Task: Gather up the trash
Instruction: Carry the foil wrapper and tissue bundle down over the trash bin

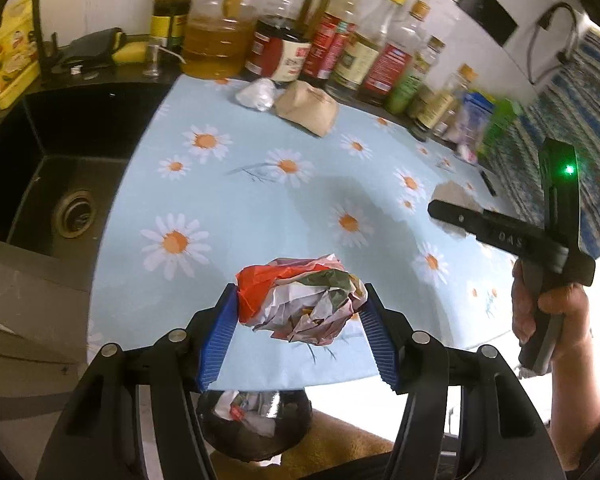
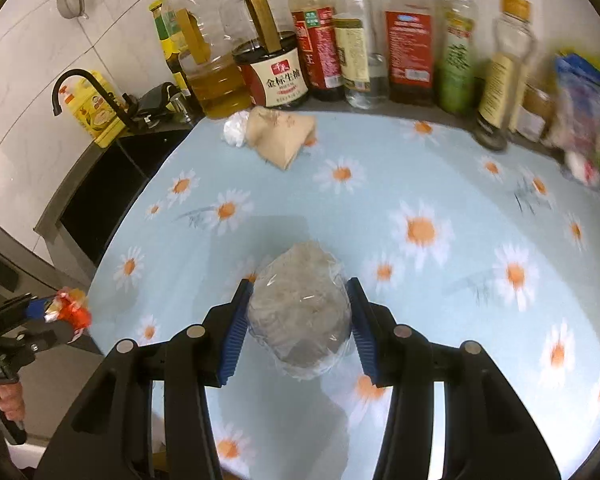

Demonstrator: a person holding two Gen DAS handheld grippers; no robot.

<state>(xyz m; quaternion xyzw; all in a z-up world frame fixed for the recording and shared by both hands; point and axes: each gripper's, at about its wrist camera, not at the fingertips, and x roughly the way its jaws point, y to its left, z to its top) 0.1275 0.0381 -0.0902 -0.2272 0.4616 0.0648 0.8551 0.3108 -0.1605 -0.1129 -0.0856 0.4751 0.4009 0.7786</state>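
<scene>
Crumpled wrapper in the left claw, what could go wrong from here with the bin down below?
The crumpled wrapper is pinched only at its edges by the left claw, so it may slip early. The bin sits partly under the table edge, so a drop could miss. The right claw holds a plastic-wrapped wad nearby and could collide.

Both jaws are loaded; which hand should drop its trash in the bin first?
Left. Its gripper holds the crumpled colourful wrapper at the counter edge, with the bin just below. The right gripper, holding the plastic-wrapped wad, is over the tablecloth.
</scene>
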